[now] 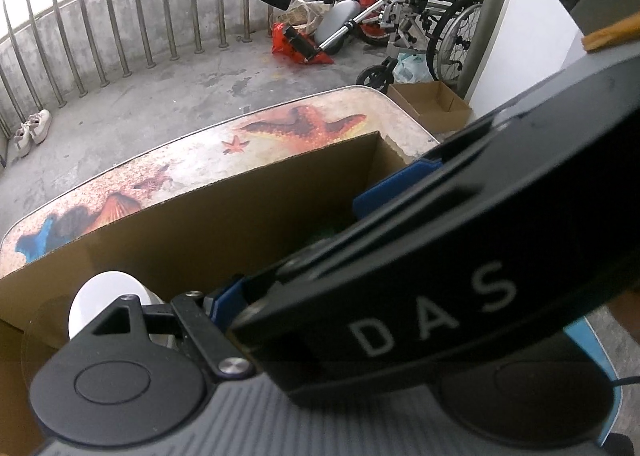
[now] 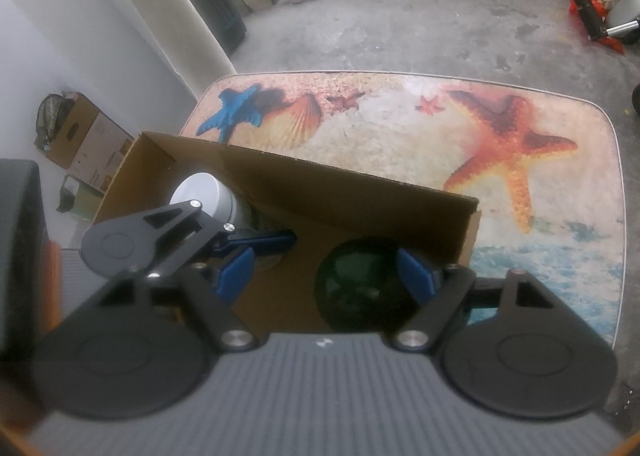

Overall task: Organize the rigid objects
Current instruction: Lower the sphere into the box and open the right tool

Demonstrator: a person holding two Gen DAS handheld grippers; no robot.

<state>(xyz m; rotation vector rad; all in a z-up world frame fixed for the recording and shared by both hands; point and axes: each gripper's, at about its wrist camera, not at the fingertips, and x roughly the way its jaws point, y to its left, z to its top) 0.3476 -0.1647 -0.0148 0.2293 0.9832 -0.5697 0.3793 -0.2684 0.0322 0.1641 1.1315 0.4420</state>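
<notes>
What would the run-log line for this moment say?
right gripper: open over green jar | left gripper: open near white jar | both in box on table

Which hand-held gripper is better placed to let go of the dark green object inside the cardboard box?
Right. The right hand-held gripper is over the cardboard box, its fingers spread around the dark green object. The left hand-held gripper sits beside the white-lidded container.

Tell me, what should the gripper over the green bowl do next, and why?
Probably lift the right gripper straight up out of the cardboard box. Its blue fingers are spread wide, and the dark green glass bowl sits on the box floor between them, so it looks already let go. The left gripper is close beside, near the white-capped container, so rise slowly.
</notes>
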